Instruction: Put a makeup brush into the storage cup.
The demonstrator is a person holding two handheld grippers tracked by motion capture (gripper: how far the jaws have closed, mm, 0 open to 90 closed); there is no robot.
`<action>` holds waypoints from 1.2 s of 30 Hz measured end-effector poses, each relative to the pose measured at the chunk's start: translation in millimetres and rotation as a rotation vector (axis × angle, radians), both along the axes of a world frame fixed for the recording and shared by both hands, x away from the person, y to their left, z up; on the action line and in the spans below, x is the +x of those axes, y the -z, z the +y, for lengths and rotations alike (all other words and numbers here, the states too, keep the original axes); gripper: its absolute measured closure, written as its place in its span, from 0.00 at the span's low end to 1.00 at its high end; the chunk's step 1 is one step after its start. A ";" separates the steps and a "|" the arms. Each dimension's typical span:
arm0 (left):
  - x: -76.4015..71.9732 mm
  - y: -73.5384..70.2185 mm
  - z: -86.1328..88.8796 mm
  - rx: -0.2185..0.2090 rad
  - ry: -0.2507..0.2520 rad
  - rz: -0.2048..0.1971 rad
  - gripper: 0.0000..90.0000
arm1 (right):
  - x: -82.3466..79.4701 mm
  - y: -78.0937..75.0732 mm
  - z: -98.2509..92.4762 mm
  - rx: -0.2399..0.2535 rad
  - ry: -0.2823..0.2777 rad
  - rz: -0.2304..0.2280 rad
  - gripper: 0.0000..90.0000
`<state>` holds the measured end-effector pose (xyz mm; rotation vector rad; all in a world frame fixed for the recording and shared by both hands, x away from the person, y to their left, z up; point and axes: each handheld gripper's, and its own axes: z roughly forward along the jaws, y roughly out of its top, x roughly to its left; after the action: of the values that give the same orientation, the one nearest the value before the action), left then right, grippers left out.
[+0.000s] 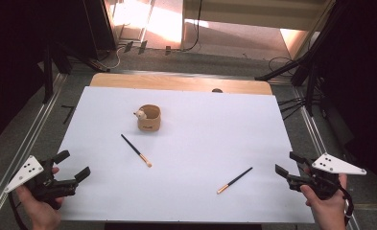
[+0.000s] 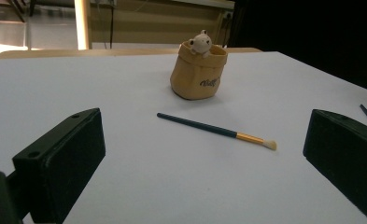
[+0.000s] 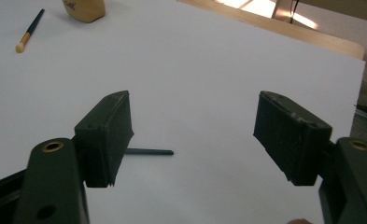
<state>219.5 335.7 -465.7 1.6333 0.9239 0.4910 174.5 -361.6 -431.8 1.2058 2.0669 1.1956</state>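
Left tool (image 1: 73,165) and right tool (image 1: 286,165), both spread wide and holding nothing, at the table's (image 1: 200,201) near corners. Tan holder (image 1: 149,118) toward the far edge; two brushes, one (image 1: 136,150) left of centre, one (image 1: 234,180) near the front edge.

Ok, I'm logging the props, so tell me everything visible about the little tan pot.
The tan pot is a small, soft-looking sack-shaped holder, rim rolled and open, dark lettering on its side. A tiny white animal figure peeks over its rim. It stands upright on the white table sheet, toward the far side, touching neither brush.
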 end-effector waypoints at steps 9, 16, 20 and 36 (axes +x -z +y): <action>-0.2 0.2 -1.3 0.008 0.003 -0.003 0.00 | 22.0 -8.1 12.8 -0.116 -0.164 0.086 0.42; 0.8 0.8 -4.4 0.026 0.016 0.000 0.00 | 37.9 -12.6 21.3 -0.184 -0.347 0.134 0.50; 0.8 0.9 -4.8 0.028 0.018 0.002 0.00 | 45.5 -16.1 29.1 -0.266 -0.419 0.140 0.54; 0.2 1.0 -4.2 0.028 0.021 -0.003 0.00 | 70.8 -15.4 56.7 -0.425 -0.649 0.155 0.59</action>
<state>219.6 331.5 -466.7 1.6661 0.9005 0.4934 245.3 -304.8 -416.4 0.4467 2.7625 0.8401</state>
